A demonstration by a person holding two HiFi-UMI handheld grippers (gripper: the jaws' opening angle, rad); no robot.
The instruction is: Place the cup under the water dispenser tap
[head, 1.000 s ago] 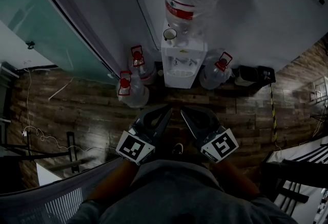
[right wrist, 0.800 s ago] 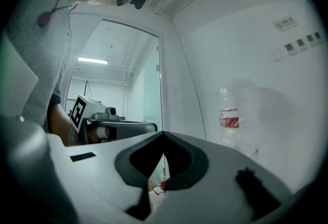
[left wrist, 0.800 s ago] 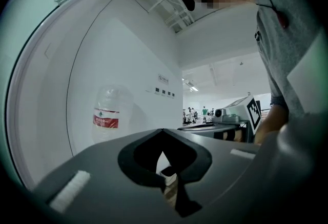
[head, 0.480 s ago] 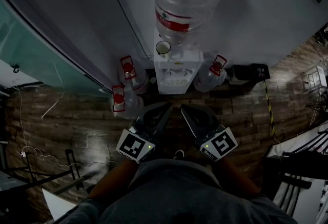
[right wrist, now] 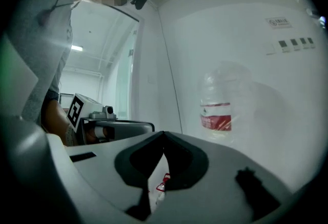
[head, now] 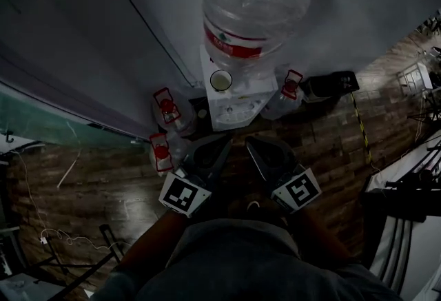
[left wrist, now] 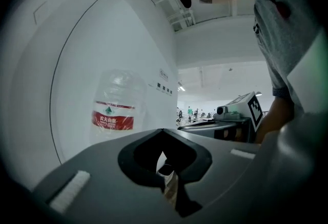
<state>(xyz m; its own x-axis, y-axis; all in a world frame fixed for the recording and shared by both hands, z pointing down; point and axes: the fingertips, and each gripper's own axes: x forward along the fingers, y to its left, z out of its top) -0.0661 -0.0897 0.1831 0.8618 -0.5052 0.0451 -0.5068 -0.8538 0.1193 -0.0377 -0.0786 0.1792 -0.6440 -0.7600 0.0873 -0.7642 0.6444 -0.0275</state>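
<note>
A white water dispenser (head: 233, 101) stands against the wall with a big clear bottle (head: 251, 10) on top, red label showing. A small white cup (head: 220, 80) with a dark rim sits on the dispenser's top, left of the bottle's neck. My left gripper (head: 225, 144) and right gripper (head: 250, 144) are held side by side just short of the dispenser's front, pointing at it, both shut and empty. In the left gripper view the left gripper (left wrist: 163, 129) has the bottle (left wrist: 115, 107) ahead; the right gripper (right wrist: 164, 133) faces the same bottle (right wrist: 218, 110).
Spare water jugs with red handles stand on the wooden floor left of the dispenser (head: 165, 105) (head: 160, 149) and one to its right (head: 288, 86). A black box (head: 332, 86) sits by the wall. Glass partition at left (head: 41, 110), table edge at right (head: 406, 175).
Both grippers have travelled forward toward the dispenser, which now looms larger and closer in the head view. Their jaws have stayed shut and empty.
</note>
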